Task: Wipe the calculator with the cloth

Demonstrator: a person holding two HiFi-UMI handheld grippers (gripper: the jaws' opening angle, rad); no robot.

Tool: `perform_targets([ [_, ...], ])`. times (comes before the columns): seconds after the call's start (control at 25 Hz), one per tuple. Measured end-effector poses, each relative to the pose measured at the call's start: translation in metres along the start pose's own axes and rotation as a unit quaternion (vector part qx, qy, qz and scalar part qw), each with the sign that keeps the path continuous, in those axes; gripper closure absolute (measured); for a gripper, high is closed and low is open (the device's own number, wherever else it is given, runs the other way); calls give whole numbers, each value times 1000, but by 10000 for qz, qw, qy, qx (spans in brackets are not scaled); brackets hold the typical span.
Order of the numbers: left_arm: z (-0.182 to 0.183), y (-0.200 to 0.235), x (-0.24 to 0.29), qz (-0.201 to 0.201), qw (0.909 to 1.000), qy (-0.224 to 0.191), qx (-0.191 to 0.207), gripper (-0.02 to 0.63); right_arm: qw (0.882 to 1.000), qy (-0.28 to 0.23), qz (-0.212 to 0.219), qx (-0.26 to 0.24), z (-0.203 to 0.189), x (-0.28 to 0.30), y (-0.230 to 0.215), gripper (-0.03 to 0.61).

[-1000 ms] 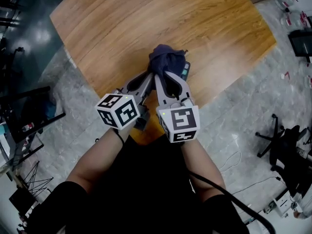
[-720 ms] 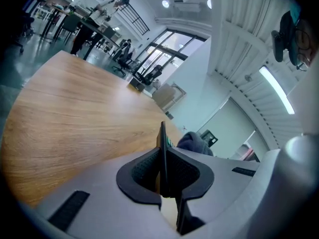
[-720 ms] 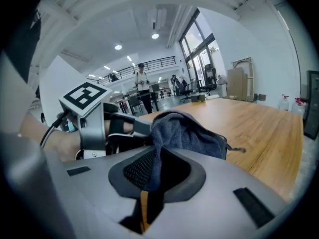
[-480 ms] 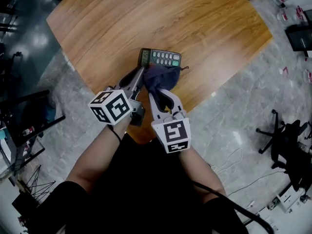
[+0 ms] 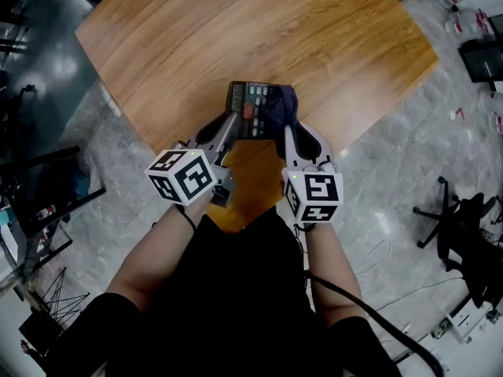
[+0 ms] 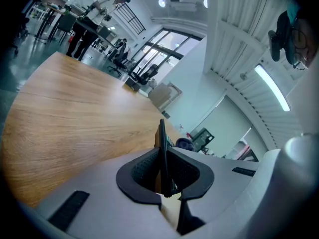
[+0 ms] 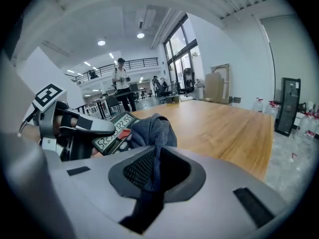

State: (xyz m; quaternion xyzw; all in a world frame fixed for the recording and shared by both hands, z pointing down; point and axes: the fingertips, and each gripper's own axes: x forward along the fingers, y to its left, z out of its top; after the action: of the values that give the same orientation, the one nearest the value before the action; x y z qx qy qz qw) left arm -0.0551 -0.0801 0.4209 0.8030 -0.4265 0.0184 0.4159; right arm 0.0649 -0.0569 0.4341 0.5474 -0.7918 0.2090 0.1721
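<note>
My left gripper [image 5: 230, 126] is pinching the calculator [image 5: 247, 100] by its edge. My right gripper [image 5: 287, 129], clamping the cloth [image 5: 279, 107], is sweeping it rightward across the keys, so wiping is progressing.

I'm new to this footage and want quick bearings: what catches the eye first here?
Two grippers meet over the near edge of a wooden table. The left gripper clamps a calculator by its edge. The right gripper pinches a dark blue cloth, bunched over the calculator's right side.
</note>
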Motion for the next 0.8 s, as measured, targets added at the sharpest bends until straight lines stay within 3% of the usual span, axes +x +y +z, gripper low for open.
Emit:
perform_targets([
  [0.24,-5,-3,-4,-79,9999,113,76,565,9988,-128,-448,127,16,9,-30,535],
  [0.36,-12,-5,-4,-132,9997,199,59,565,9987,-204,-427,163,25,13,-31,535],
  [0.8,-17,-4,0,-100,9996,279,0,565,9967,-360,726,43,39,19,63,535],
])
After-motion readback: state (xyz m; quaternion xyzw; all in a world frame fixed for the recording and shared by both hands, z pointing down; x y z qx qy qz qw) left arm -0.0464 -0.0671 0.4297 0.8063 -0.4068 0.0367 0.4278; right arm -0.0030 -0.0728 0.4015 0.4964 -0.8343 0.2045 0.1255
